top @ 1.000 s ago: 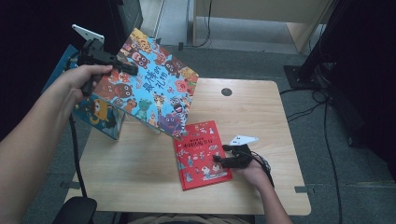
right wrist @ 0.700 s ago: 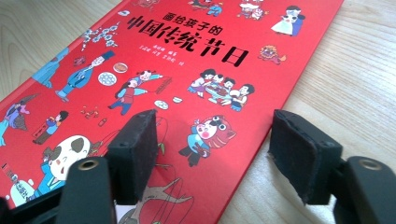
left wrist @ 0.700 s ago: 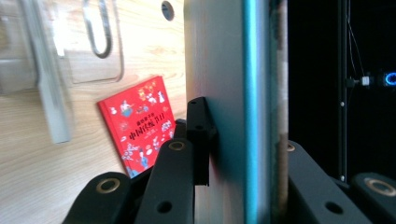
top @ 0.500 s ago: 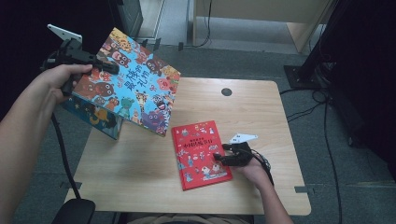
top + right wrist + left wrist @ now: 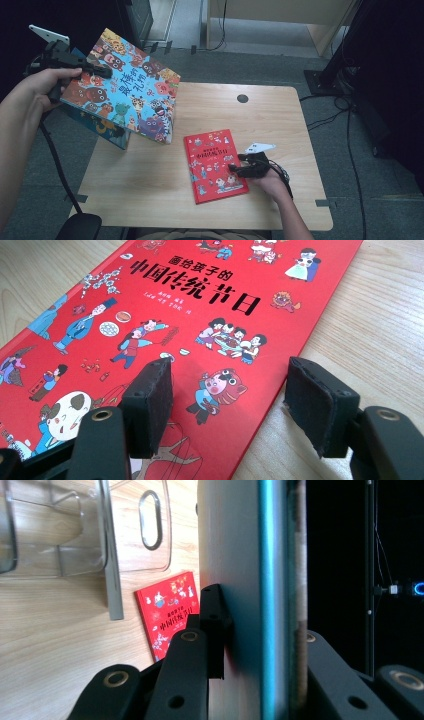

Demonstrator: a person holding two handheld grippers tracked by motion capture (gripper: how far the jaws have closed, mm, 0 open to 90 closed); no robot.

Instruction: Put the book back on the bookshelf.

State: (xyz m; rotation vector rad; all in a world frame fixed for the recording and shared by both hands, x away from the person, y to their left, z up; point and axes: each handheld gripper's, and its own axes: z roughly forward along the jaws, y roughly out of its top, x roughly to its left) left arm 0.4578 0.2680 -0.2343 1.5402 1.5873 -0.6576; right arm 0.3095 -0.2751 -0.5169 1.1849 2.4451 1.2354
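Observation:
A large picture book with cartoon animals on its cover hangs tilted above the table's left end. My left gripper is shut on its upper left edge. In the left gripper view the book's edge stands between the jaws. A red picture book lies flat on the table near the front right. My right gripper sits low at its right edge. Its jaws have just been closing a little and stand open astride that edge, with the pads clear of the cover.
A blue book-like thing stands at the table's left edge under the lifted book. A clear plastic bin with handle slots sits on the wooden table. A round cable hole is at the back. Cables and a dark stand are on the floor at right.
My left hand has carried the big picture book to the left and slightly up, off the table's middle. The right gripper stays at the red book.

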